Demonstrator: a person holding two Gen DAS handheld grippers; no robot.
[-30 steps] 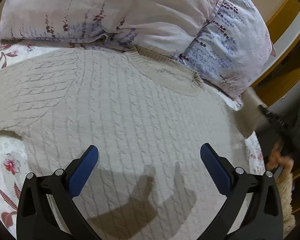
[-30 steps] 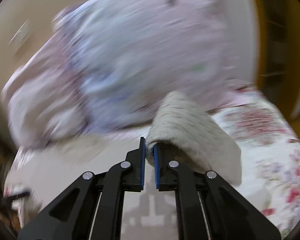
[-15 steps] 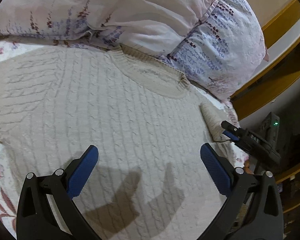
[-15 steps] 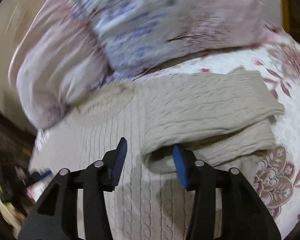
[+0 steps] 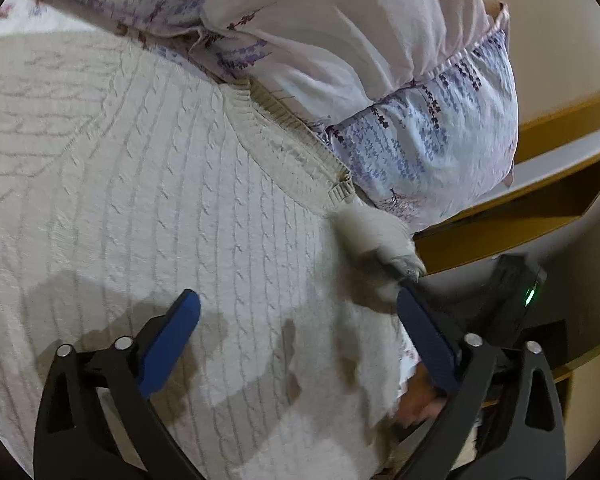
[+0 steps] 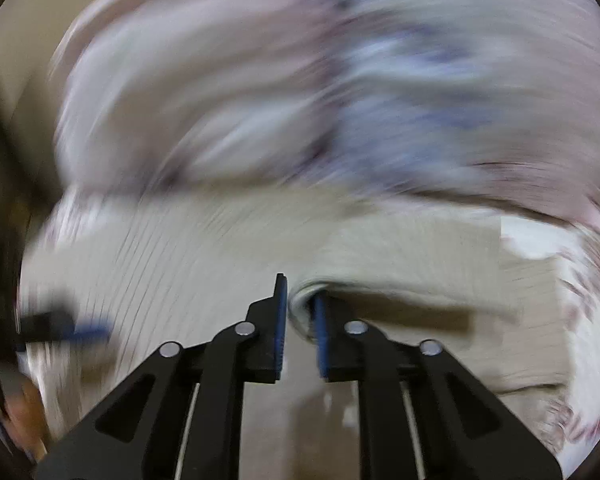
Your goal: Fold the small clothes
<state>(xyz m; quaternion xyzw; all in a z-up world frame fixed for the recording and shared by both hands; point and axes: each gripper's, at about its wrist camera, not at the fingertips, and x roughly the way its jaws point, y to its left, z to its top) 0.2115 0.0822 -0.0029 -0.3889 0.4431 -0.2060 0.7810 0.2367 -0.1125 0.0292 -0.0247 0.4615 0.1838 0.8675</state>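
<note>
Cream cable-knit sweater (image 5: 172, 200) spread flat on bed, collar (image 5: 292, 144) far, against floral pillows (image 5: 380, 80).

Left gripper (image 5: 296, 332) hovers over body, jaws wide, closing slightly, nothing between: ready to pin or grab.

Right gripper (image 6: 300, 316) at right side, jaws closing on folded sleeve (image 6: 380, 276), fabric between pads; firm grip unclear through blur. Likely carrying sleeve inward.

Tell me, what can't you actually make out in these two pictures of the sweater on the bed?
- Right wrist view: pillow pattern, smeared by motion blur.
- Right wrist view: whether the closing right gripper pinches the sweater fold between its pads; blur.
- Left wrist view: the sweater's hem, hidden behind the left gripper.
- Left wrist view: a hand, mostly behind that gripper.
</note>
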